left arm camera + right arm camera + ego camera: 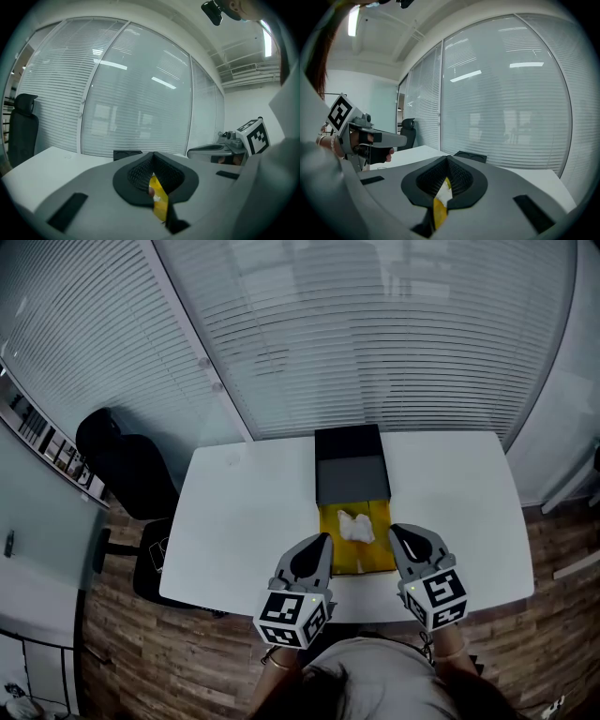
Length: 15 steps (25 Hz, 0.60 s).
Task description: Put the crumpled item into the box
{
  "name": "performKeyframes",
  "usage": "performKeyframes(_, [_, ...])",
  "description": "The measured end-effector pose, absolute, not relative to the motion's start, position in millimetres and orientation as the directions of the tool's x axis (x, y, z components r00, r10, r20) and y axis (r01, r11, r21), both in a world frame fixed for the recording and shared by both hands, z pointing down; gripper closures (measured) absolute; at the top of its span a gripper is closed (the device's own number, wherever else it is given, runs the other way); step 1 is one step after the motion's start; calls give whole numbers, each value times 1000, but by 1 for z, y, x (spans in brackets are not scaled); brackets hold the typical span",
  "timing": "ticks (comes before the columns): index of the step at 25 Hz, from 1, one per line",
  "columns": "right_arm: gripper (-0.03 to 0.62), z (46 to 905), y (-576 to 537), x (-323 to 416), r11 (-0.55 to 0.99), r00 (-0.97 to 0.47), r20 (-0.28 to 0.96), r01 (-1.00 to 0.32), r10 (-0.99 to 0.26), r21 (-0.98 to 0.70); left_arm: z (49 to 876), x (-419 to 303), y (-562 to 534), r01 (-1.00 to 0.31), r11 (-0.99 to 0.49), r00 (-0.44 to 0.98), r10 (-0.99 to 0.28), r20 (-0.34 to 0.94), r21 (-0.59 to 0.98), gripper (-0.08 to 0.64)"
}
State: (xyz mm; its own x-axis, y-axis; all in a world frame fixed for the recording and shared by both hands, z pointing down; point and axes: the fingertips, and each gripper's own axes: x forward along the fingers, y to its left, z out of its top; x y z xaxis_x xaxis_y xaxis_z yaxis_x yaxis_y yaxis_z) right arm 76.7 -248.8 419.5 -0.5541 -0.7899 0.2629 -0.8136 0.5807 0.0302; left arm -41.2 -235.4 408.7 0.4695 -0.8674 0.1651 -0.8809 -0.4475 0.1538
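A white crumpled item (pixel 356 526) lies on the yellow inside (pixel 371 554) of an open box, whose black part (pixel 352 470) lies farther back on the white table (pixel 244 521). My left gripper (pixel 322 542) hovers at the yellow part's left edge and my right gripper (pixel 395 532) at its right edge. Both are shut with nothing held. In the left gripper view the jaws (pixel 152 157) meet, with a yellow sliver (pixel 159 199) showing below them. The right gripper view shows the same: jaws (pixel 446 159) together, yellow and white (pixel 439 199) in the slit.
A black office chair (pixel 122 465) stands off the table's left side. Glass walls with blinds (pixel 375 334) run behind the table. The floor (pixel 141 652) is wood. The black box part shows far off in both gripper views (pixel 127 153) (pixel 469 156).
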Motion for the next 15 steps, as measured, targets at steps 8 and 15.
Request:
performKeyframes(8, [566,424,-250,78,573,-546,275,-819,-791,20,410,-41,-240,-880,-451,473,-865,171,153,543])
performKeyframes(15, [566,425,-255,80,554,-528,273,-832,-804,26,412,-41,-244,-876,-458,480,-859,175,154,543])
